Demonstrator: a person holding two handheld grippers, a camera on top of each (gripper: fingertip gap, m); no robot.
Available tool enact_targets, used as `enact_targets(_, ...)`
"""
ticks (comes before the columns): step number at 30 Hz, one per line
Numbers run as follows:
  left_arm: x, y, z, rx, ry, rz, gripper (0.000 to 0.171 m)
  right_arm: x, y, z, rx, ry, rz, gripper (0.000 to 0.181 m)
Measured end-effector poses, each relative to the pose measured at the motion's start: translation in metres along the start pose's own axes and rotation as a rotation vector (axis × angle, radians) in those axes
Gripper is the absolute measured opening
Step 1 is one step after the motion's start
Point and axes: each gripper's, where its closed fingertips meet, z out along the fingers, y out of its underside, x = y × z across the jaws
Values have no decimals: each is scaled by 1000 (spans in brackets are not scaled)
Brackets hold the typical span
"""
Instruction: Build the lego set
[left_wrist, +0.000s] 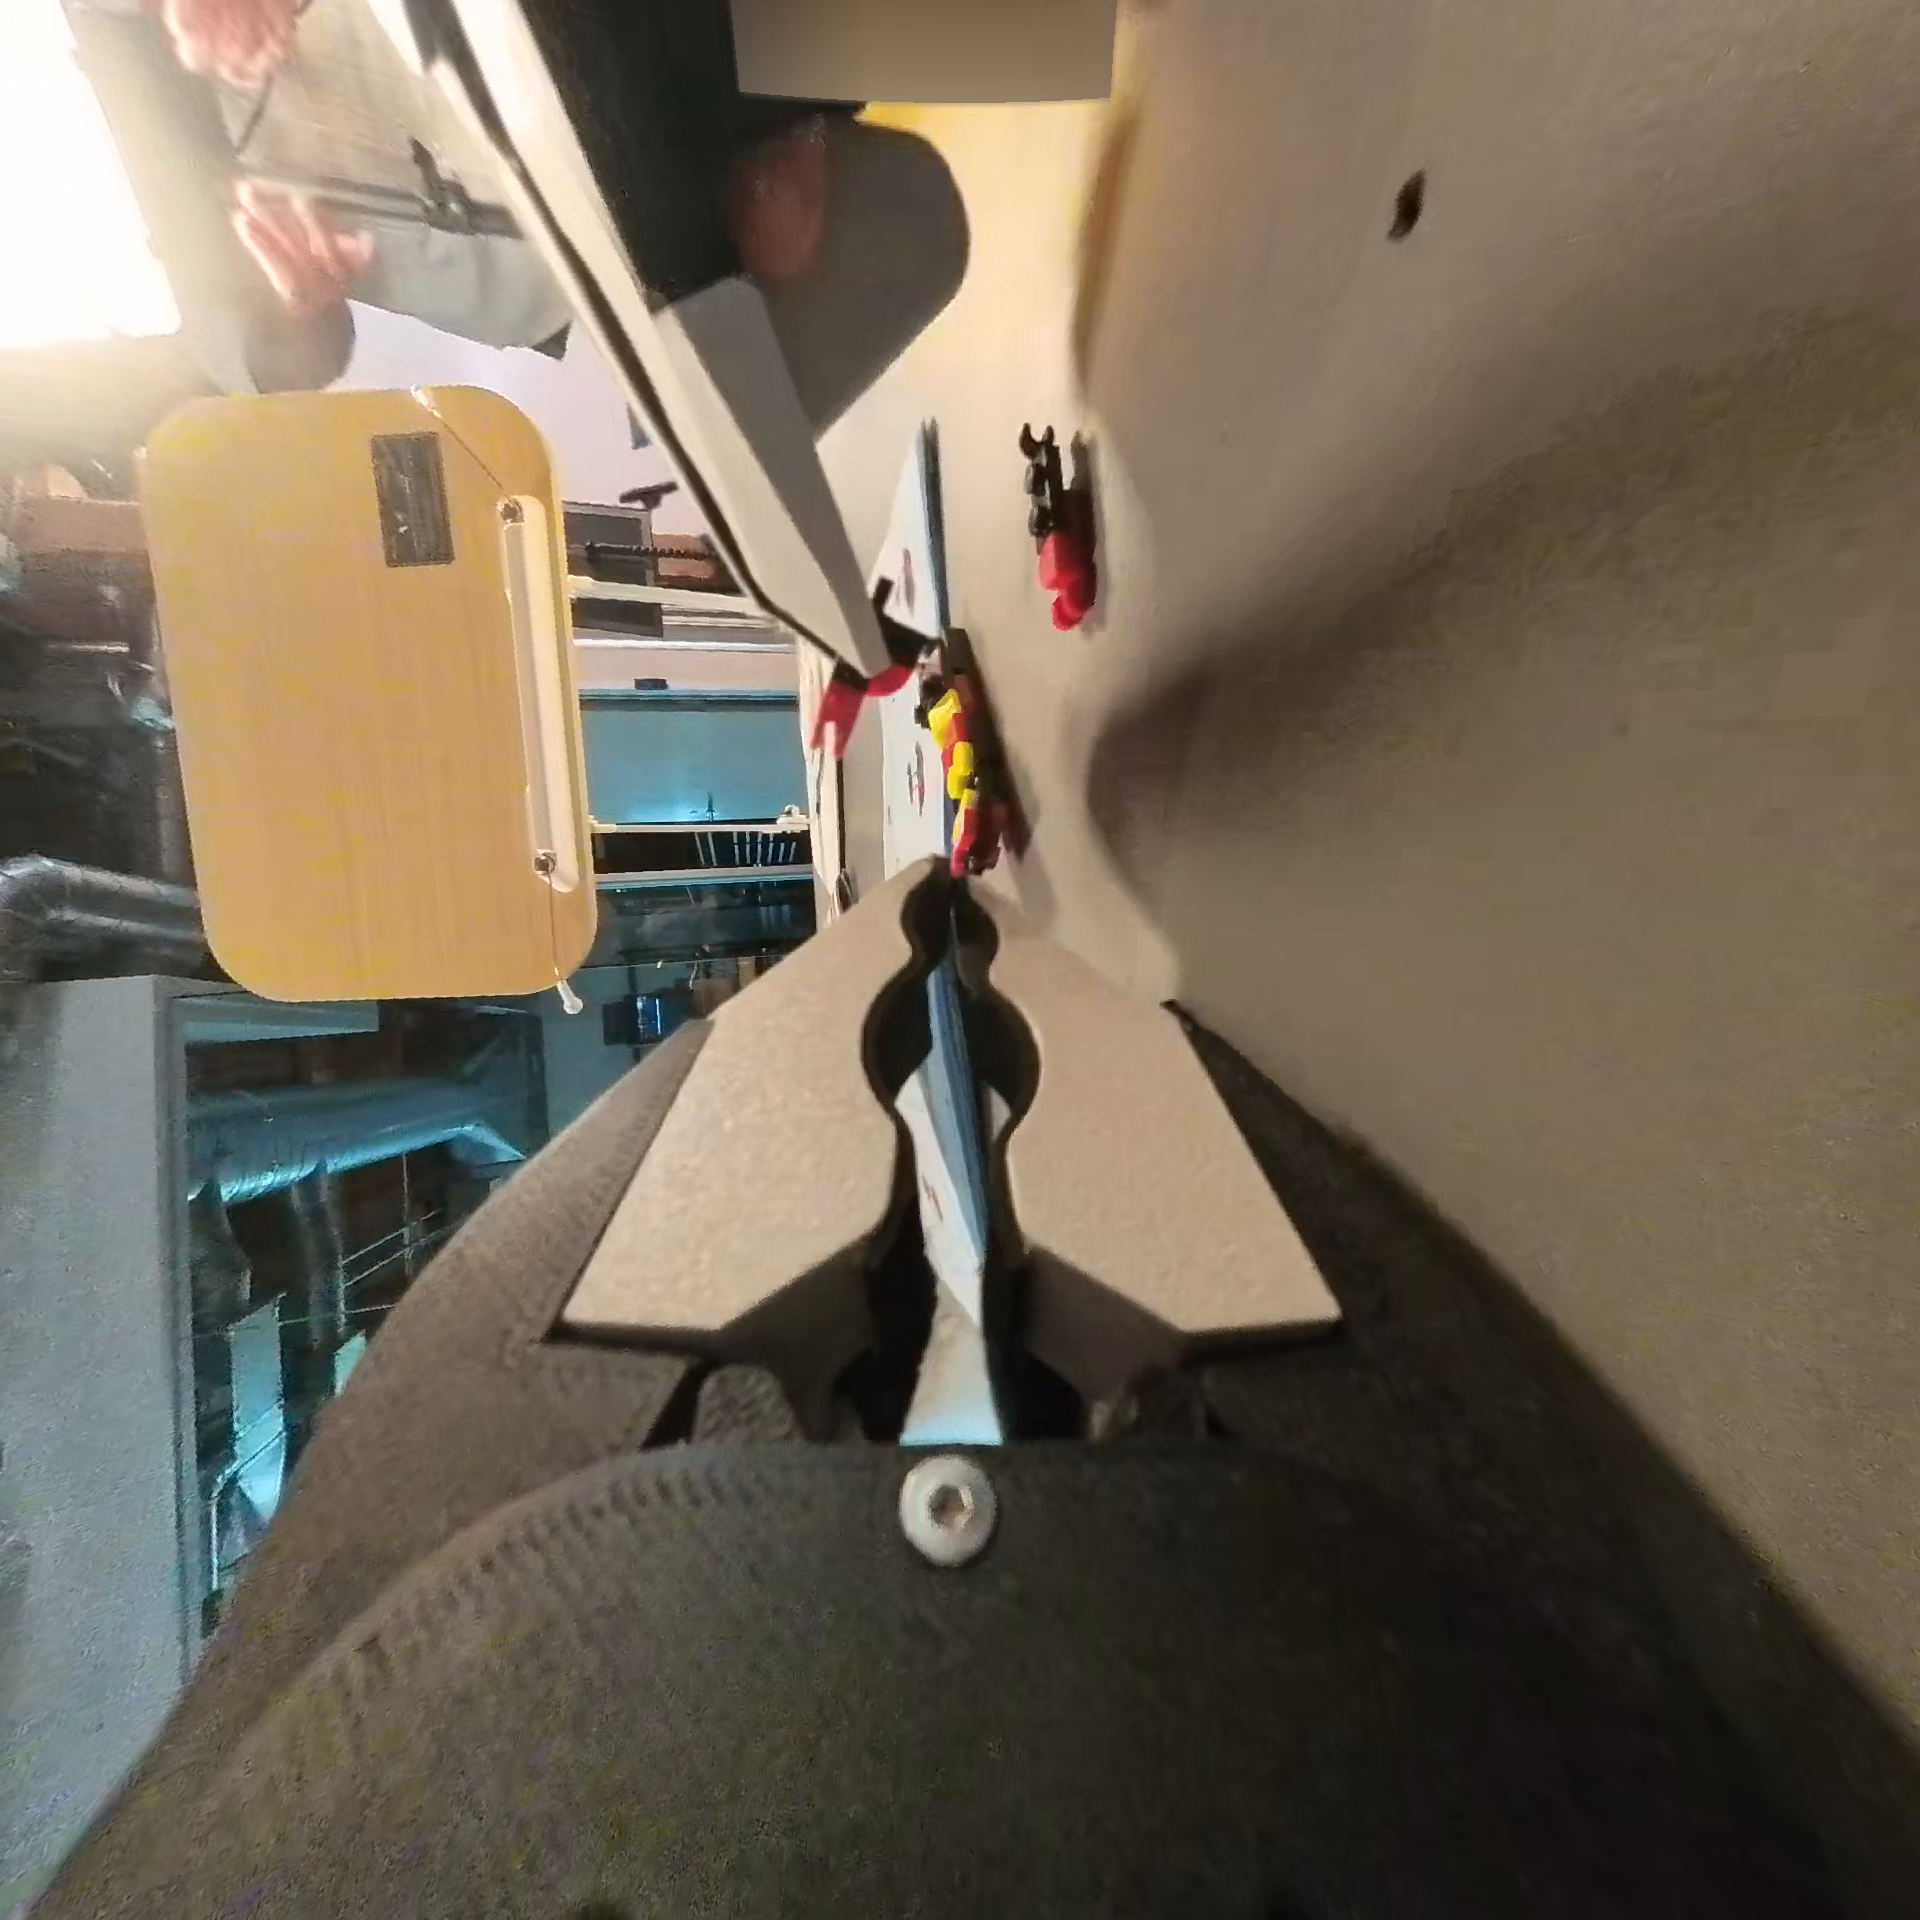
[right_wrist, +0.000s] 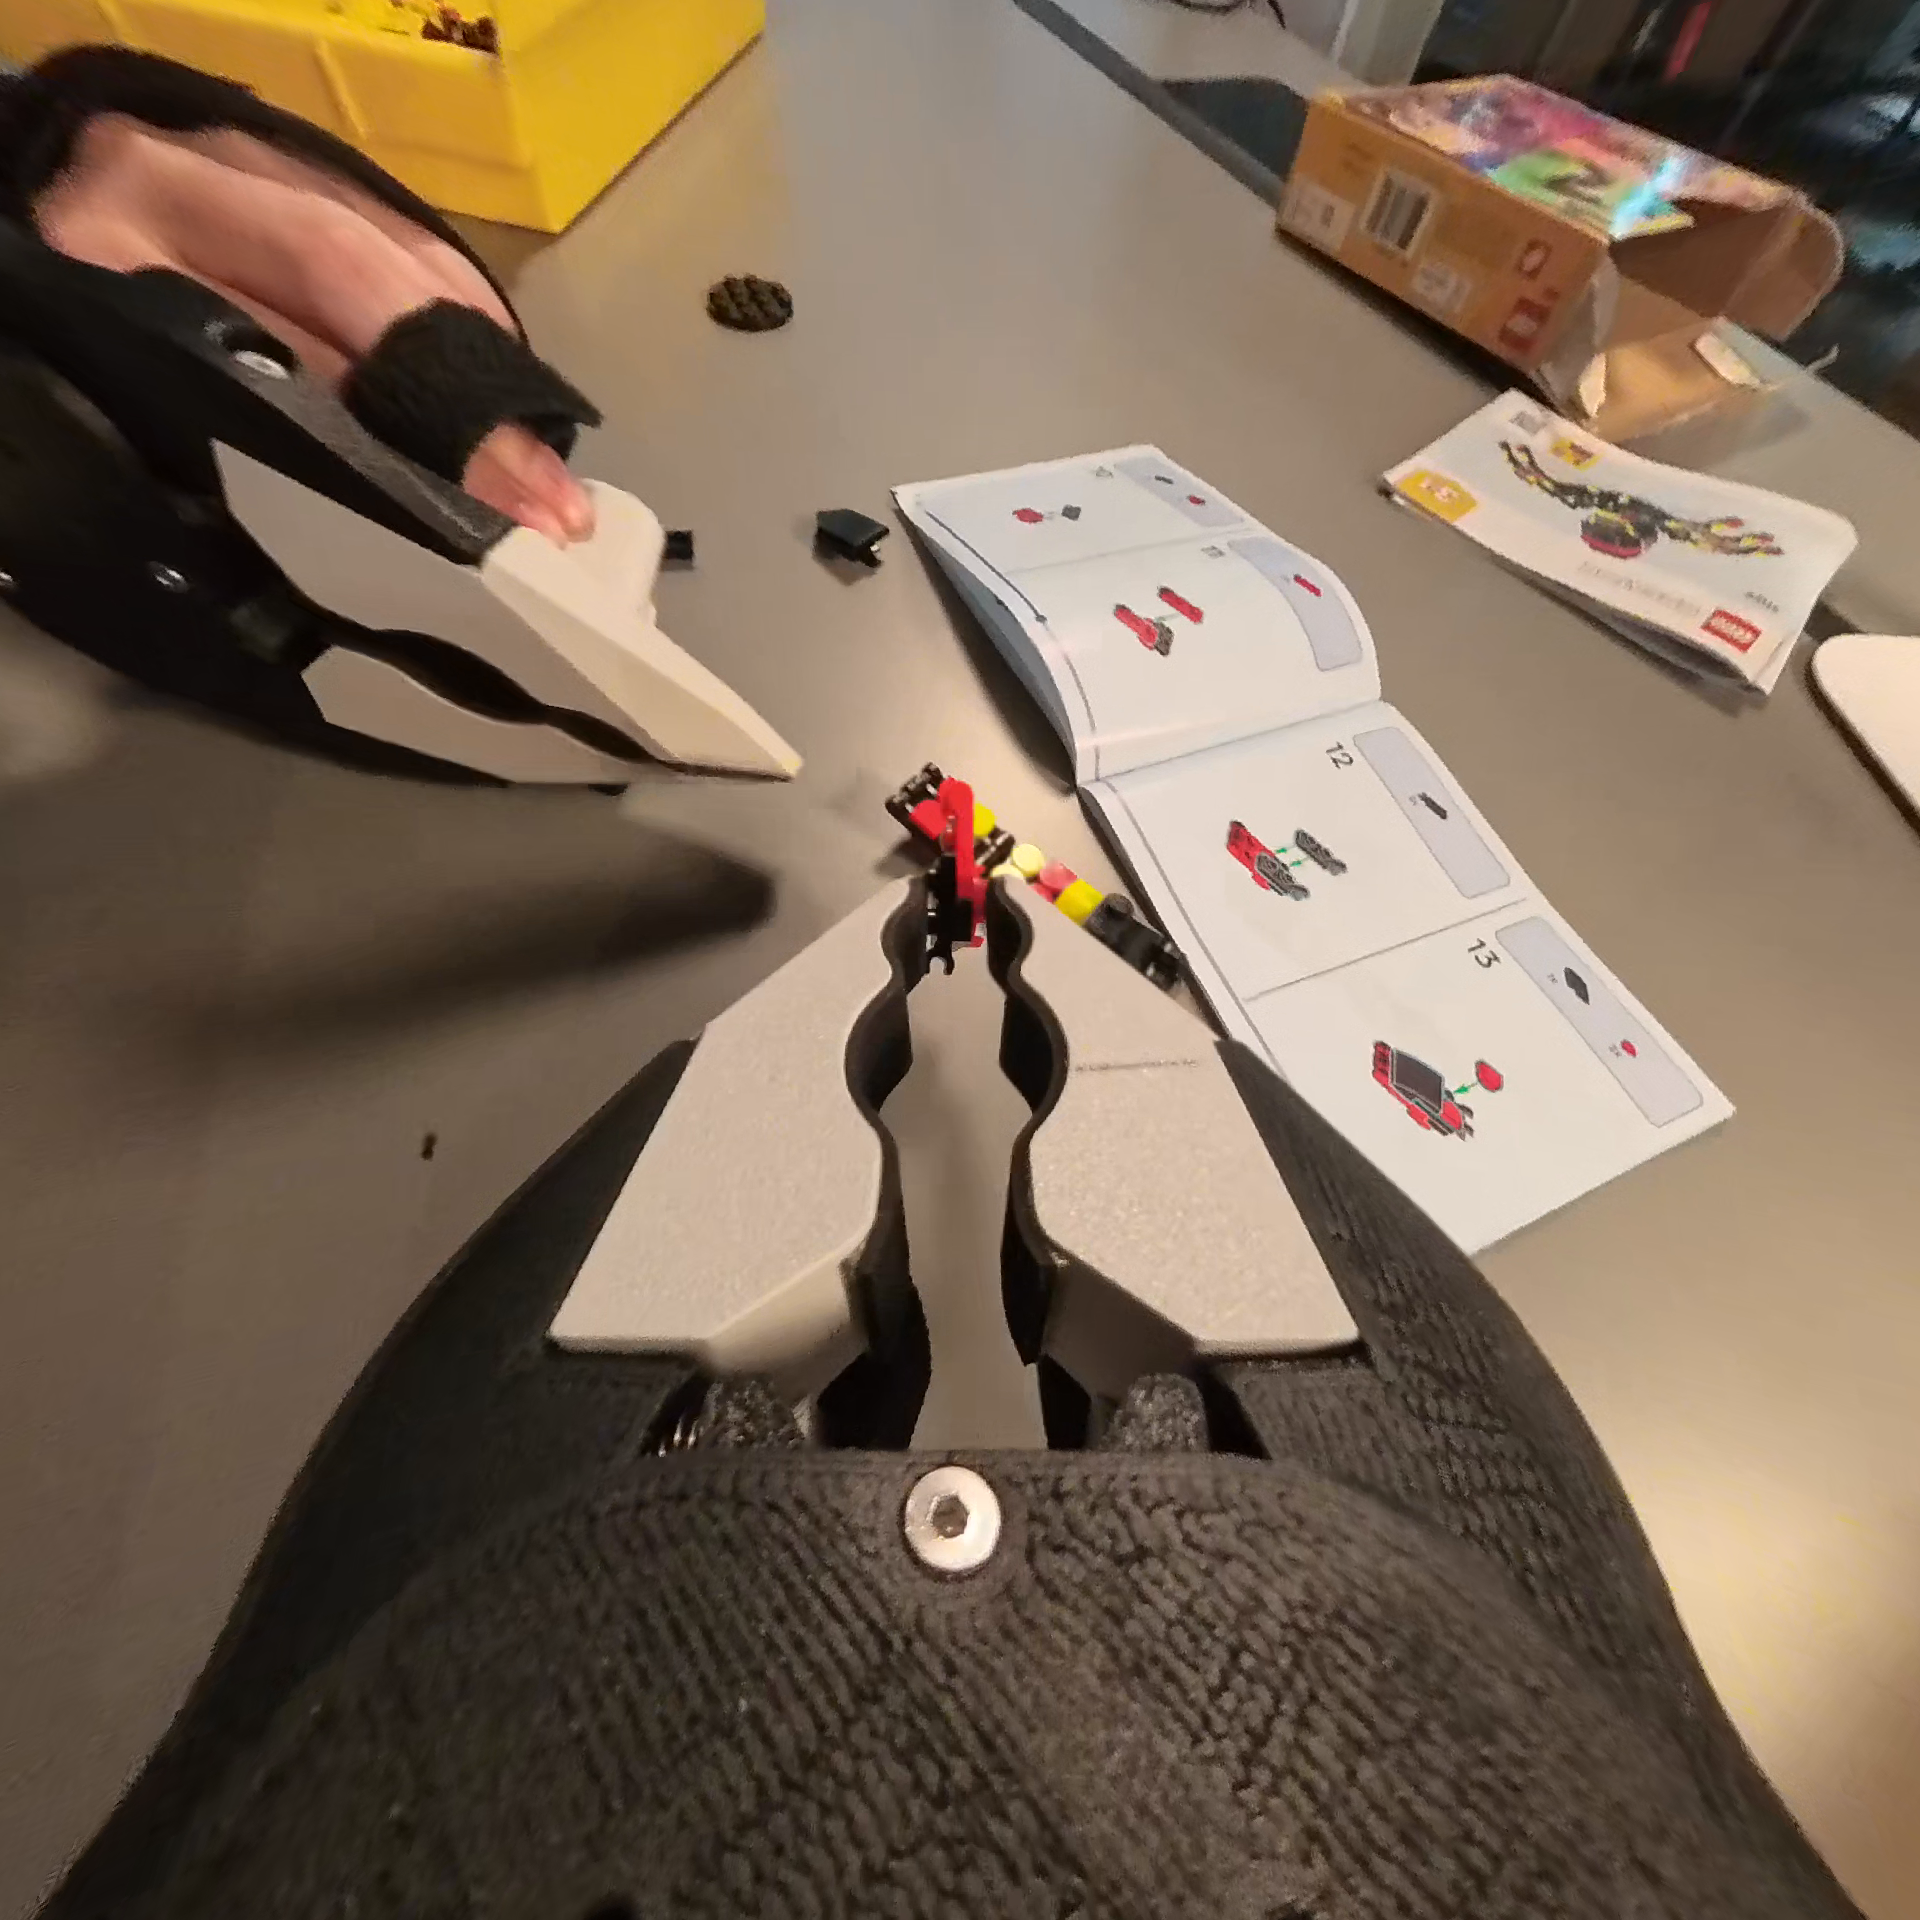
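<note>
two hand-held grippers over the lego build

two hand-held grippers meet above the grey bench (right_wrist: 1039, 260). the right hand-held gripper (right_wrist: 954, 902) is clenched on a small red and black piece (right_wrist: 956, 883), held over the partly built lego strip (right_wrist: 1049, 883) of red, yellow and black bricks lying on the bench just beside the open instruction booklet's (right_wrist: 1299, 831) left edge. the left hand-held gripper (left_wrist: 951, 883) is turned sideways, its tips nearly together; whether it grips the booklet edge seen between them, i cannot tell. a second booklet (right_wrist: 1621, 540), an opened cardboard box (right_wrist: 1507, 229) and a yellow bin (right_wrist: 468, 94) sit toward the far edge.
</note>
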Motion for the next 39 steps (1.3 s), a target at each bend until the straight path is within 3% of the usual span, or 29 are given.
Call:
enact_targets(6, -2, -2, 0, 14, -12, -9, 0, 2, -6, -2, 50, 13, -16, 9)
enact_targets(12, -9, -4, 0, 52, -58, -35, 0, 8, -16, -9, 132, 70, -143, 9)
enact_targets(18, -11, -4, -1, 81, -61, -82, 9, 12, -16, -11, 148, 97, -186, 9)
enact_targets(23, -13, -5, -1, 125, -25, -201, 14, 35, -9, -18, 71, 120, -144, 10)
enact_targets(27, -10, -7, 2, 173, 83, -400, 19, 24, 25, -26, -187, -144, 186, 10)
enact_targets(30, -5, -26, 1, 256, 246, -556, 30, 10, 39, -32, -258, -286, 361, 10)
enact_targets(34, 7, -44, 4, 288, 467, -651, 33, 6, 49, -30, -299, -313, 394, 13)
enact_targets(39, 14, -51, 14, 278, 620, -729, 25, 14, 43, -30, -254, -269, 312, 43)
